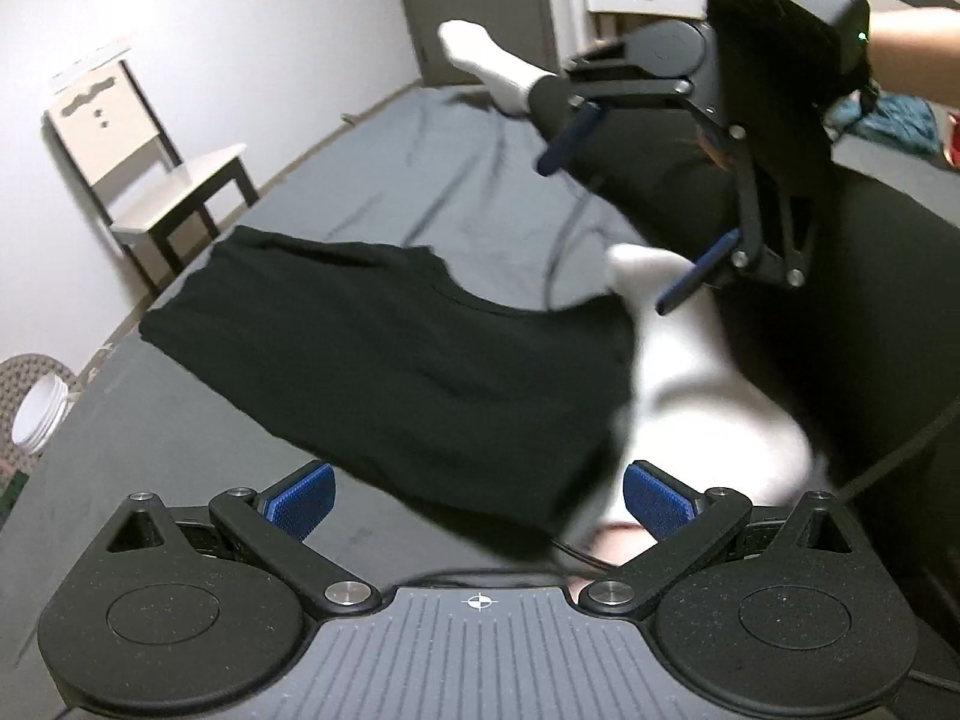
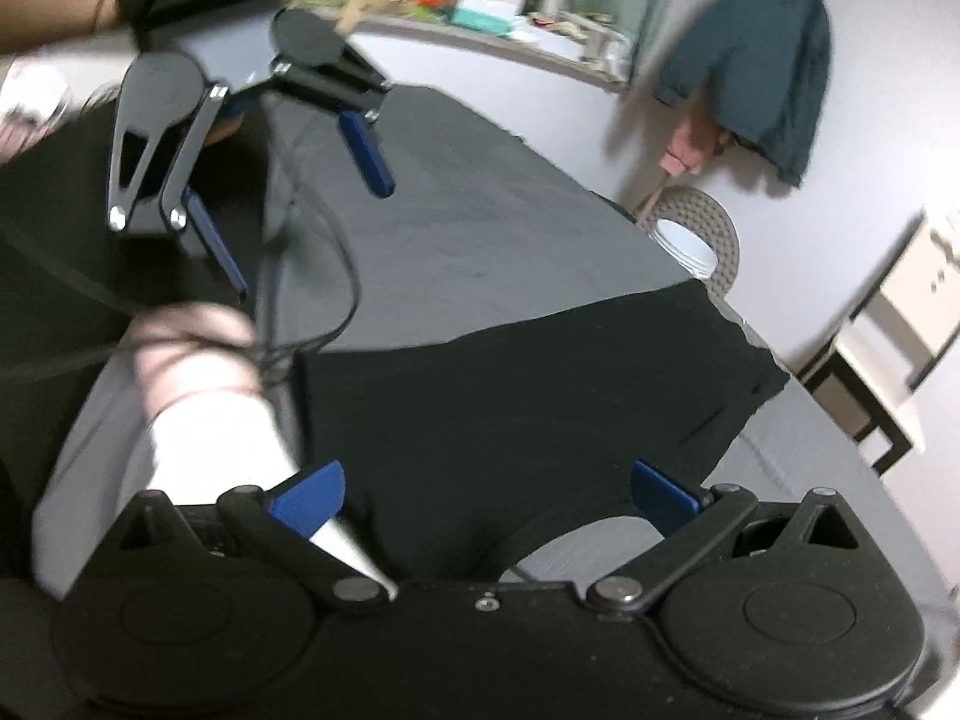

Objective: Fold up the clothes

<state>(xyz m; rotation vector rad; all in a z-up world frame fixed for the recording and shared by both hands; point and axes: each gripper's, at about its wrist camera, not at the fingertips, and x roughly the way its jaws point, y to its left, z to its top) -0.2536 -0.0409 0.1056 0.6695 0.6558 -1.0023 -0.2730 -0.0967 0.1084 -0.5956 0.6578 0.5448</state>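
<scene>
Both my grippers, left [image 1: 477,495] and right [image 2: 489,495], are wide open and empty, and the black shirt [image 1: 384,354] mid-frame looks folded, maybe one more tidy-up left.

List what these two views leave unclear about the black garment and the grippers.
- Black garment: near edge hidden behind the left gripper in the left wrist view.
- Same garment: collar end covered by the right gripper body.
- White sock: blurred by motion.
</scene>
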